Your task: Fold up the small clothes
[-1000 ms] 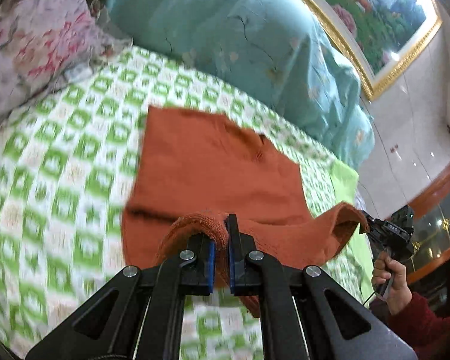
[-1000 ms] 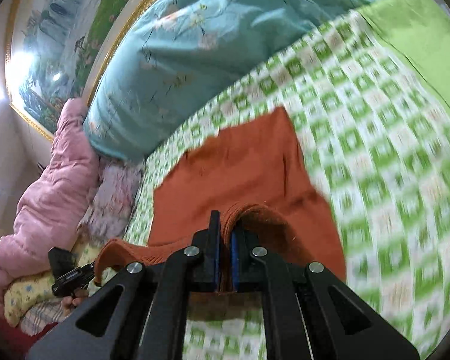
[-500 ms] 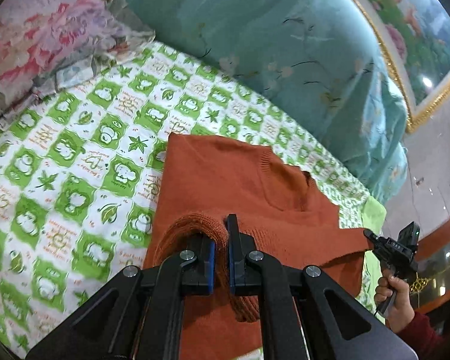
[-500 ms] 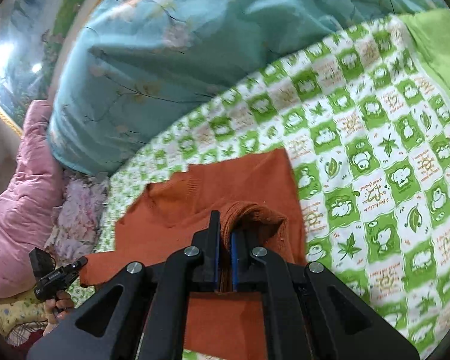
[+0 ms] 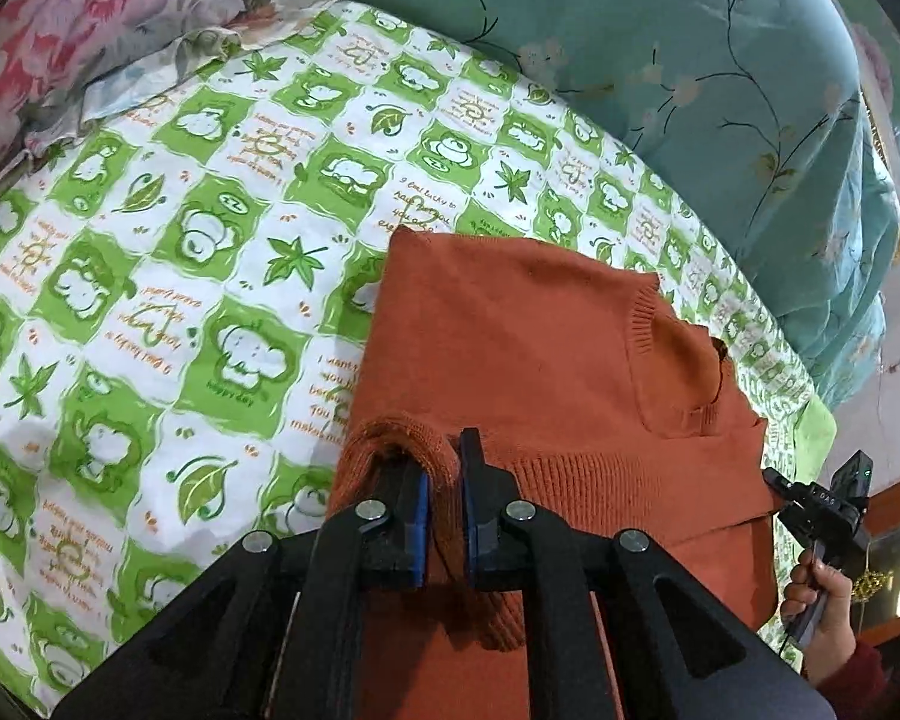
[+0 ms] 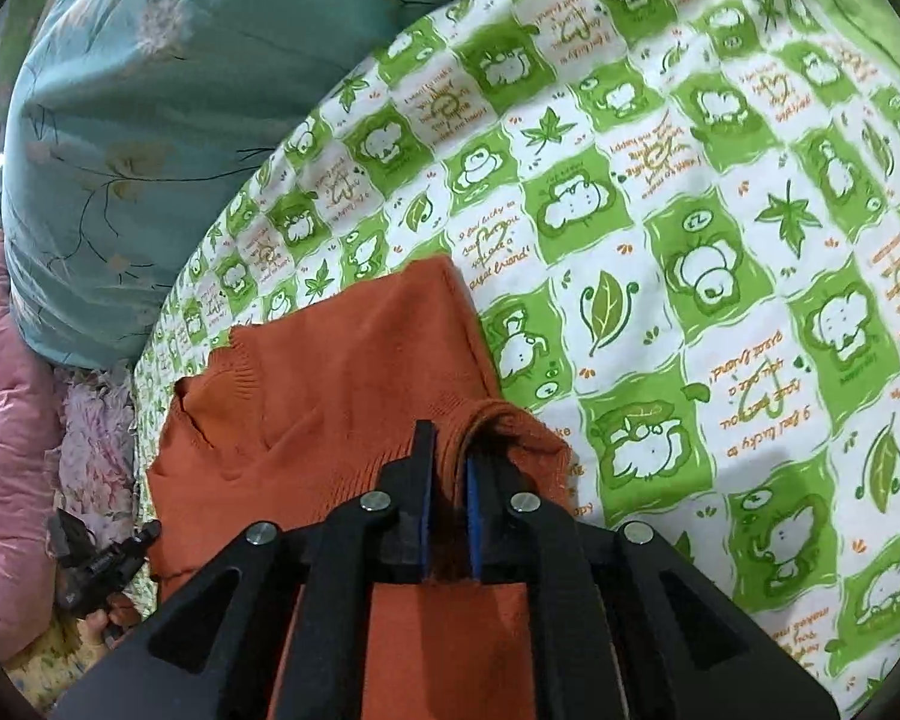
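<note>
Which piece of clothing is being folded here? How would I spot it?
Look at the green-and-white checked sheet covering the bed, in front of the big teal duvet. The sweater lies there: rust-orange knit with a ribbed neckline, the only plain, unpatterned thing on the bed.

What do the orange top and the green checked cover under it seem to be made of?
The orange top looks like a knitted fabric, wool or acrylic, matte: ribbed rows show at its collar and hem. The green checked cover looks like smooth woven cotton or a blend, printed with leaves and cartoon animals; its flat surface shows no knit texture. Which fibre either is cannot be told by eye.
</note>
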Motion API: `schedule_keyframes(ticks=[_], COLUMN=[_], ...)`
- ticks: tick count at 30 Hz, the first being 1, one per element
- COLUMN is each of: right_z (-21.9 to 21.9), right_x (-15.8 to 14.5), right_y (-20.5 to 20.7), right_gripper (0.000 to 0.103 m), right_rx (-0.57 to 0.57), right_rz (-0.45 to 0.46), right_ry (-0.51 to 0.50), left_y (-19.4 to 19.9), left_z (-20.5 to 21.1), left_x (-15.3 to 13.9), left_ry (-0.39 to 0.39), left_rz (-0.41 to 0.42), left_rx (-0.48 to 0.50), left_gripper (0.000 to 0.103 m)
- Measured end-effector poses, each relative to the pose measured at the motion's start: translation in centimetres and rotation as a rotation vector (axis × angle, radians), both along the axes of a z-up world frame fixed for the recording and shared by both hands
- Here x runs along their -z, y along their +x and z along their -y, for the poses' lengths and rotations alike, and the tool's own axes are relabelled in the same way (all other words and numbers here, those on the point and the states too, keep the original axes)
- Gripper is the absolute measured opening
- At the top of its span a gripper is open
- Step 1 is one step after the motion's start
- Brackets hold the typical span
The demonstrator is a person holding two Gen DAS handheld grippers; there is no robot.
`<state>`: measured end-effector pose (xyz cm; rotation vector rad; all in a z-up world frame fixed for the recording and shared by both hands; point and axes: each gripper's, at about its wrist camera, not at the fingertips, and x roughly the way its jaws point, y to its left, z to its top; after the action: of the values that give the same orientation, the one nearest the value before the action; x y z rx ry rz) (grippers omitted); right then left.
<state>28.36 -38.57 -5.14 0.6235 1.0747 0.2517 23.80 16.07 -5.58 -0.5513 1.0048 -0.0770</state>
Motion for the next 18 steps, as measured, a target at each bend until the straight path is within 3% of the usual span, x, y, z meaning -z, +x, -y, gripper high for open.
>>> schedule_keyframes(ticks=[2, 4, 6, 9, 12, 15, 18], right_z=[0.4, 0.9, 1.4, 0.6, -3.7, -9.3, -12.2], right_x=[-0.9, -2.0, -3.9, -5.6, -5.4, -3.2, -1.0], right_y=[-0.5, -1.3, -2.7, -4.6, -6.1, -6.7, -6.2], right_gripper=[0.022, 0.044, 0.056, 0.056, 0.056, 0.056, 0.056], right_rx=[0.003, 0.014, 0.034, -0.014, -0.237, -0.502, -0.642], right_rz=[0.016, 0.044, 0.099, 0.157, 0.164, 0.089, 0.045], right_ry=[0.004, -0.003, -0.028, -0.018, -0.033, -0.122, -0.214], left_y=[-0.8, -2.1, -3.8, -6.5, -7.3, -6.5, -4.7], left_z=[-0.2, -0.3, 0.0, 2.1, 6.5, 11.1, 12.7], left_x=[-0.7, -1.6, -2.7, -3.9, -2.5, 0.1, 0.5], left_ry=[0.007, 0.042, 0.074, 0.053, 0.02, 0.095, 0.134], left_rz=[0.003, -0.003, -0.002, 0.024, -0.034, -0.099, -0.089], left_rx=[-0.002, -0.009, 0.001, 0.08, 0.228, 0.351, 0.39], left_gripper=[0.019, 0.034, 0.035, 0.036, 0.037, 0.037, 0.042])
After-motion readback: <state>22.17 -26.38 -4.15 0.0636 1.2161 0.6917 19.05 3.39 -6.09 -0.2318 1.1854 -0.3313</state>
